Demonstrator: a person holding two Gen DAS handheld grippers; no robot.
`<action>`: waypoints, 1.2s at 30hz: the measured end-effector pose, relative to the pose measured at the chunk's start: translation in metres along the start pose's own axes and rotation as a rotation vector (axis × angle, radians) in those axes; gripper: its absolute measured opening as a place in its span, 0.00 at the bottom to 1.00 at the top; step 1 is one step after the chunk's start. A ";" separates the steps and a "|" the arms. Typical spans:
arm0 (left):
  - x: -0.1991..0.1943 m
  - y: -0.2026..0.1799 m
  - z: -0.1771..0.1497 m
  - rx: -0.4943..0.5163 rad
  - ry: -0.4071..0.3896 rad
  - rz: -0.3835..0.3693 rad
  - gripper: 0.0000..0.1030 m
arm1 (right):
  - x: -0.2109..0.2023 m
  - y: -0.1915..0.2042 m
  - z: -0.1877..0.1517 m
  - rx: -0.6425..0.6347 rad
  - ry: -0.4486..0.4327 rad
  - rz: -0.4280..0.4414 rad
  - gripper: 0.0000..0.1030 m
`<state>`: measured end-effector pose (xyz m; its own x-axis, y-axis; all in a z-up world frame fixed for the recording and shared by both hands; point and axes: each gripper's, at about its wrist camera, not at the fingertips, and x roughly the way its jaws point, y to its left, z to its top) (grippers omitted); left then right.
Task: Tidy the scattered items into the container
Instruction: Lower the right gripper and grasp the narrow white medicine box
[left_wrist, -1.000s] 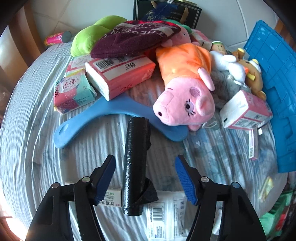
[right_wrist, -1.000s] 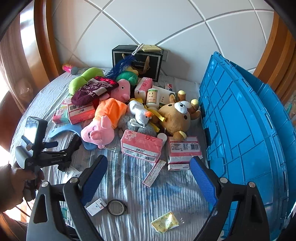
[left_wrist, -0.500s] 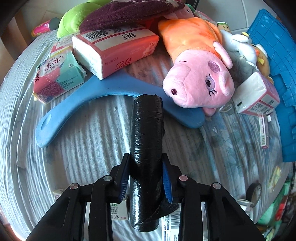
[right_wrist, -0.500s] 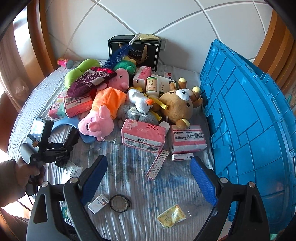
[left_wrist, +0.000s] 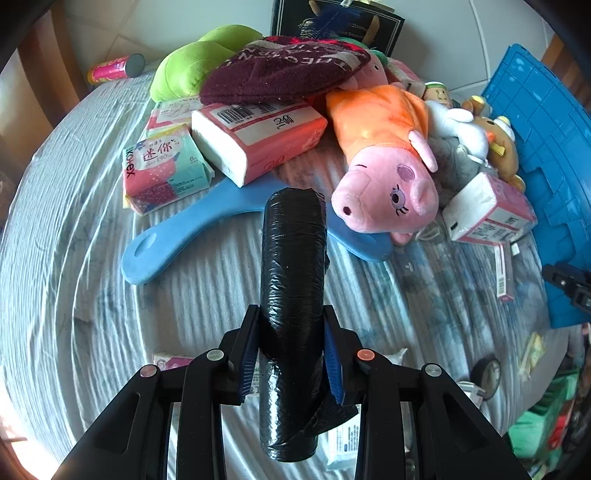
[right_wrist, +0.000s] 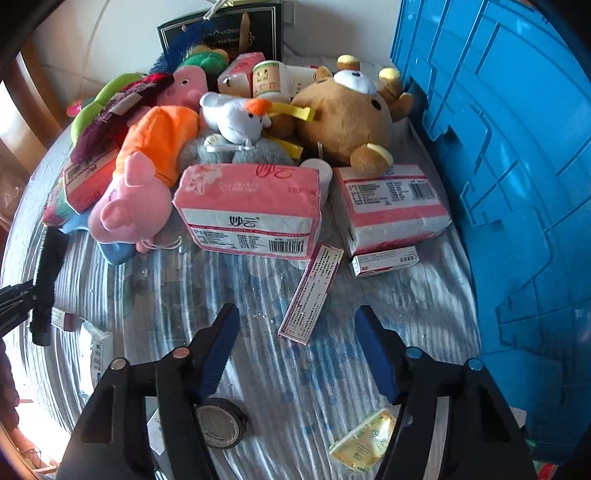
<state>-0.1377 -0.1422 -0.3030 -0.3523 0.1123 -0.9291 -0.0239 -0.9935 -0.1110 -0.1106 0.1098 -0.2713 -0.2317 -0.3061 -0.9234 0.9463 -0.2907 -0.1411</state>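
Observation:
My left gripper (left_wrist: 291, 354) is shut on a black roll of bin bags (left_wrist: 291, 280) and holds it above the striped cloth; the roll also shows at the left edge of the right wrist view (right_wrist: 46, 273). My right gripper (right_wrist: 299, 350) is open and empty, low over the cloth, just behind a long pink box (right_wrist: 312, 291). The blue crate (right_wrist: 517, 184) stands at the right. Pink tissue packs (right_wrist: 251, 210), a pink pig plush (left_wrist: 384, 177) and a brown bear plush (right_wrist: 343, 118) lie in the pile ahead.
A blue flat paddle (left_wrist: 177, 236) lies under the pig. A roll of black tape (right_wrist: 219, 422) and a yellow sachet (right_wrist: 364, 445) lie near my right gripper. A green cushion (left_wrist: 192, 62), a maroon hat (left_wrist: 284, 66) and a black box (left_wrist: 336, 22) sit at the back.
My left gripper closed on the black roll and lifted it off the cloth. My right gripper moved forward and down toward the long pink box.

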 end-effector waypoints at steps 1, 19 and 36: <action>-0.003 0.001 0.000 -0.001 -0.002 0.003 0.30 | 0.011 0.001 0.000 0.002 0.016 0.001 0.49; -0.038 0.014 0.005 -0.010 -0.051 0.019 0.30 | 0.058 0.000 0.002 0.045 0.060 -0.020 0.07; -0.042 0.005 0.012 -0.017 -0.071 0.006 0.30 | 0.022 -0.023 -0.015 0.059 0.024 0.015 0.02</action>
<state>-0.1338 -0.1518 -0.2606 -0.4182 0.1039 -0.9024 -0.0058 -0.9937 -0.1117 -0.1341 0.1238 -0.2938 -0.2111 -0.2890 -0.9338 0.9347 -0.3392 -0.1063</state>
